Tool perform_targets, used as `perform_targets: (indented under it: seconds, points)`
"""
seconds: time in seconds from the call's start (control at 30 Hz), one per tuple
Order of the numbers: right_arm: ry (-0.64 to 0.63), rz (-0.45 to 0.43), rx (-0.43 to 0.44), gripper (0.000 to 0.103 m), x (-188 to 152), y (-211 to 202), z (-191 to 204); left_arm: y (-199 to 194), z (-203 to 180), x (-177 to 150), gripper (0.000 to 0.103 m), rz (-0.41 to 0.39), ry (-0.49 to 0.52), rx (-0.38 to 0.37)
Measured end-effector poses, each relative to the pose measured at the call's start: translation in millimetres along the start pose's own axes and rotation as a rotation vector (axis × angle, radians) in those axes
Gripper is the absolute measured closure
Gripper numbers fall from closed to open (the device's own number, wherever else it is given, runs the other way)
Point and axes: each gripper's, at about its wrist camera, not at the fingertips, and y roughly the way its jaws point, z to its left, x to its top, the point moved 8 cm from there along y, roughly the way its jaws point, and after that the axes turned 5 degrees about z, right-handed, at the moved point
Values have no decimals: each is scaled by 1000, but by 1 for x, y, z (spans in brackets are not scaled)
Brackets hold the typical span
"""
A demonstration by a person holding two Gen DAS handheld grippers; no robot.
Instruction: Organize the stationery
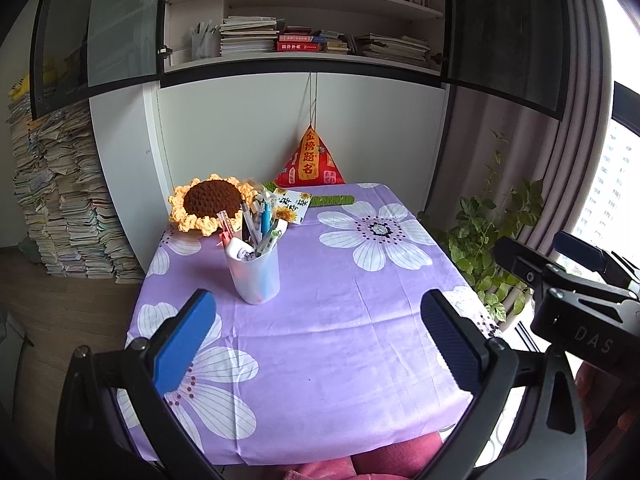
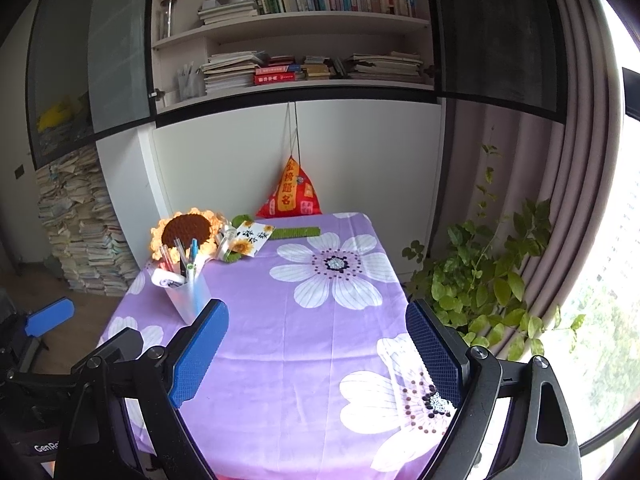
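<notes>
Both grippers, left (image 1: 318, 344) and right (image 2: 316, 354), spread empty over near edge of lilac flowered tablecloth (image 1: 340, 320); pens gathered upright in translucent white plastic cup (image 1: 256, 276), far left, seemingly tidied already.

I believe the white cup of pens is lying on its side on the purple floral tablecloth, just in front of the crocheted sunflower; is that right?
Not quite: the white cup of pens stands upright, as the left wrist view shows. It is on the purple floral tablecloth, just in front of the crocheted sunflower.
</notes>
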Motion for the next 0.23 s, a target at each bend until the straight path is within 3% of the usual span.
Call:
perform_targets:
  seconds: [0.23]
  points:
    - [1, -3, 8, 12, -1, -2, 0, 0, -4, 0, 1, -2, 21, 6]
